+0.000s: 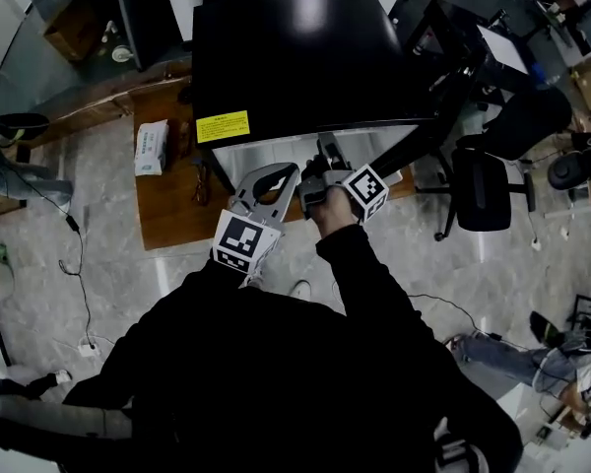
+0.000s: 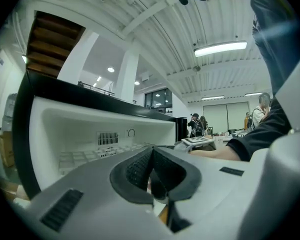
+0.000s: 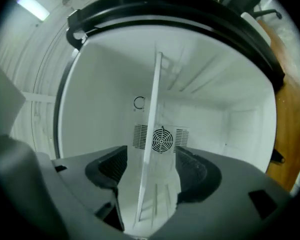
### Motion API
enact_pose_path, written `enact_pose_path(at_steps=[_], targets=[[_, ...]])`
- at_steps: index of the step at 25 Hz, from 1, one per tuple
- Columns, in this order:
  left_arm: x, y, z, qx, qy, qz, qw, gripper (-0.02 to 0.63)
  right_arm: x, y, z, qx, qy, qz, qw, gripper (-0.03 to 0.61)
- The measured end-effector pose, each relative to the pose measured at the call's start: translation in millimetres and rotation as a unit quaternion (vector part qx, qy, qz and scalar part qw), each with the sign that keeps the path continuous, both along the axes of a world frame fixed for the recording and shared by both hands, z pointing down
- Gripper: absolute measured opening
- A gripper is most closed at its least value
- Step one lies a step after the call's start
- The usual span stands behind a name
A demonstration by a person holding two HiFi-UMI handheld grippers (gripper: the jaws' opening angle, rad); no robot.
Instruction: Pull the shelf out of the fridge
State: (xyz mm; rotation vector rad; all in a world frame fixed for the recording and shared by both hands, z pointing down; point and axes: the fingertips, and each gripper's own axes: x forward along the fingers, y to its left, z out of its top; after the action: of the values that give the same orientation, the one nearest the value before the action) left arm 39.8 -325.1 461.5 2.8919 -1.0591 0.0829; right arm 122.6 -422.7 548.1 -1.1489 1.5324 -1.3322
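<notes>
- Right gripper (image 3: 147, 176) jaws spread; shelf (image 3: 153, 109) edge-on between them, pads not touching it
- Shelf sits inside fridge (image 3: 90, 109), long axis running back toward fan (image 3: 161, 140)
- Left gripper (image 2: 151, 171) pressed together, empty, farther off

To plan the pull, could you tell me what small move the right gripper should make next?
Probably close the right gripper on the thin white plastic shelf: its edge sits between the open jaws, pads not yet pressing it.

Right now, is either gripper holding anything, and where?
Nothing is held. The right gripper stands open around the shelf at its front edge, pads off it; the left gripper is shut on nothing.
</notes>
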Motion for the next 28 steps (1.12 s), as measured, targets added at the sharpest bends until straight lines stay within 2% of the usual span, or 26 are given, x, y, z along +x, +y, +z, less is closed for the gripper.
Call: enact_pose_path(at_steps=[8,10,13,15,21,28], targets=[[-9,-34,8,-0.013,0.008,0.031,0.9994,0.002,-16,-61,0,0.004,-0.031,0.035,0.999,0.292],[-10,-37,8,-0.016,0.011,0.035,0.9992,0.002,-16,-68,1,0.0,-0.032,0.047,0.998,0.23],[-9,-40,5,-0.016,0.015,0.04,0.9989,0.002,-7,-75,1,0.005,-0.044,0.068,0.997,0.068],[-10,-39,3,-0.015,0.015,0.043,0.9989,0.002,-4,-76,1,0.007,-0.05,0.077,0.996,0.039],[-20,-26,-2,-0.011,0.016,0.031,0.9993,0.002,-5,-67,-2,0.001,-0.037,0.091,0.995,0.035],[-25,4,-13,-0.005,0.021,0.011,0.9997,0.002,0,-28,-5,-0.005,-0.042,0.091,0.995,0.034]])
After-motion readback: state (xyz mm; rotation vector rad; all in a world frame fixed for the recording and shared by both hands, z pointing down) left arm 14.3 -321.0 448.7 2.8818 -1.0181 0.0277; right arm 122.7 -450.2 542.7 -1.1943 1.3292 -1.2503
